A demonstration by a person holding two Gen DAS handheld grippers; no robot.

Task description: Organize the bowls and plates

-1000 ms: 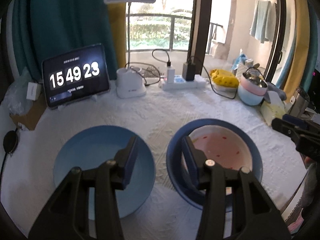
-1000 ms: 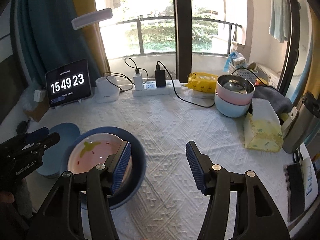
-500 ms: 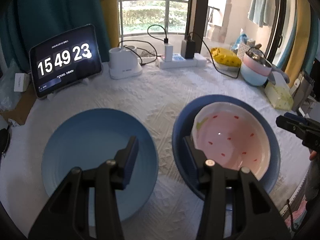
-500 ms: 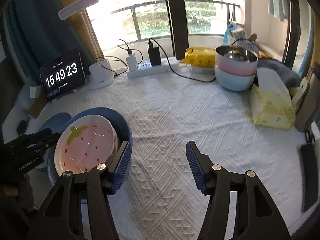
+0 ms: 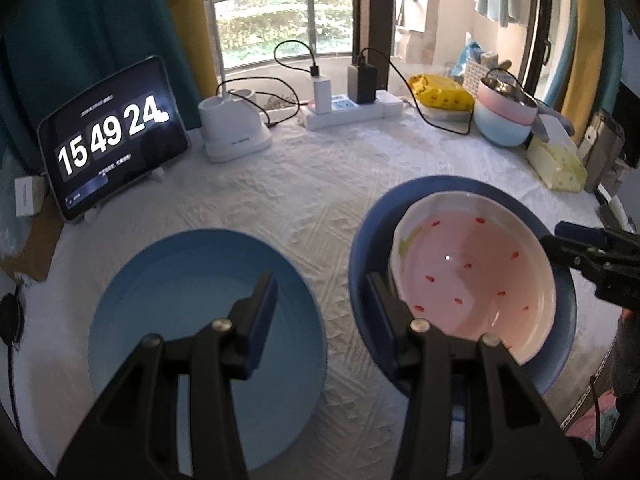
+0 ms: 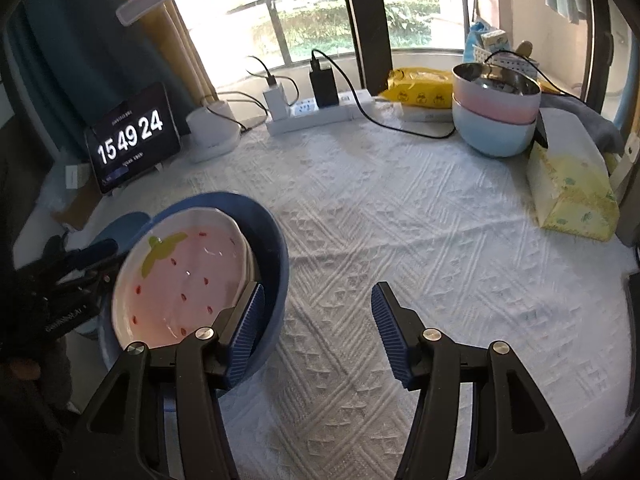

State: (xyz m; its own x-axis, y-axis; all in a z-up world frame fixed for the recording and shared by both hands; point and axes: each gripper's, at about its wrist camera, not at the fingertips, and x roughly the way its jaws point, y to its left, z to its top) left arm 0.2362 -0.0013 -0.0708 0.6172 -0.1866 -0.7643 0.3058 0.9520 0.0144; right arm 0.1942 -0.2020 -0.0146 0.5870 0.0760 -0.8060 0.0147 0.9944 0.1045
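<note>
A pink strawberry-pattern bowl (image 5: 472,276) sits inside a dark blue bowl (image 5: 368,240); both also show in the right wrist view, the pink bowl (image 6: 180,276) within the dark blue bowl (image 6: 268,248). A light blue plate (image 5: 168,300) lies to their left. My left gripper (image 5: 320,308) is open, one finger over the plate, the other at the dark blue bowl's left rim. My right gripper (image 6: 318,328) is open, its left finger at the dark blue bowl's right rim, and it shows in the left wrist view at the far right (image 5: 576,248).
A clock tablet (image 5: 112,136), a lamp base (image 5: 232,128) and a power strip (image 5: 348,112) stand at the back. Stacked pink and pale blue bowls (image 6: 494,120) and a yellow tissue pack (image 6: 572,188) sit at the right. The table wears a white textured cloth (image 6: 400,220).
Both grippers have moved nearer and lower over the bowls. The clock changed from 23 to 24. Both stay open.
</note>
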